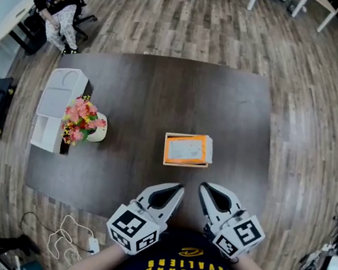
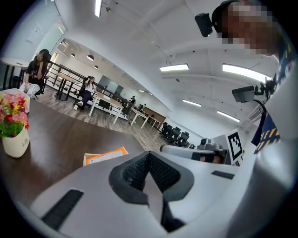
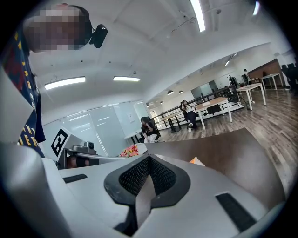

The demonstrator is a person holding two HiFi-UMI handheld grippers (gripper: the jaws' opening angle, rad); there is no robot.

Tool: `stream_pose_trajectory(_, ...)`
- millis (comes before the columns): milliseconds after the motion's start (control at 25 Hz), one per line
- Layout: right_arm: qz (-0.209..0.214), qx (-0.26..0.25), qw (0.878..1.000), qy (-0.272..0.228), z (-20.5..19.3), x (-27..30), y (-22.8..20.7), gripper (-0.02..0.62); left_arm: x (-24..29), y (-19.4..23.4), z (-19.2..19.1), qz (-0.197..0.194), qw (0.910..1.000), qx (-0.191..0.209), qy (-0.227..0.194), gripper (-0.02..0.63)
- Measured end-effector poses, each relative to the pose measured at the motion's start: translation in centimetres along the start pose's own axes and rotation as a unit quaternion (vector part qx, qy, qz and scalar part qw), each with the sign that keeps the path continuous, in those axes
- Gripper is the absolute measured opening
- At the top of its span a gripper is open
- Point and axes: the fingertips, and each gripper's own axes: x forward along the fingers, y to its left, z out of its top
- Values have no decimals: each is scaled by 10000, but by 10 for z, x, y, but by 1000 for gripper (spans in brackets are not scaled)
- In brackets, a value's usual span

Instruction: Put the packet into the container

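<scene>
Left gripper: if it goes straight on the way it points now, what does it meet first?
Probably the orange packet: the left gripper, fingers shut, points across the table toward it. Depth is unclear, so it may touch the table just short of the packet.

Head view steeply down over table (image 1: 164,85); gripper views near-level across it, sharing packet (image 2: 105,156).

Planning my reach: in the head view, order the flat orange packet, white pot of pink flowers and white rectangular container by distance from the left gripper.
1. Flat orange packet, table centre.
2. White pot of pink flowers, left.
3. White rectangular container, far left.
</scene>
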Motion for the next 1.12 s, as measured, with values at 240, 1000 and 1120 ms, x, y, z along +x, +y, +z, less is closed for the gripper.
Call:
stream_pose_trajectory(240, -20, -178, 9998, -49, 8, 0, 1, 9, 2, -3, 5, 3, 9999, 133, -35, 0)
stream_pose_trajectory(1000, -265, -339, 9990, -74, -2, 3, -8, 9, 10, 12, -7, -134, 9999, 74, 48, 0)
stream_pose_trajectory(1120, -104, -269, 9995, -125, -12, 23, 0, 9, -2, 32, -10, 76, 9998, 122, 115, 0)
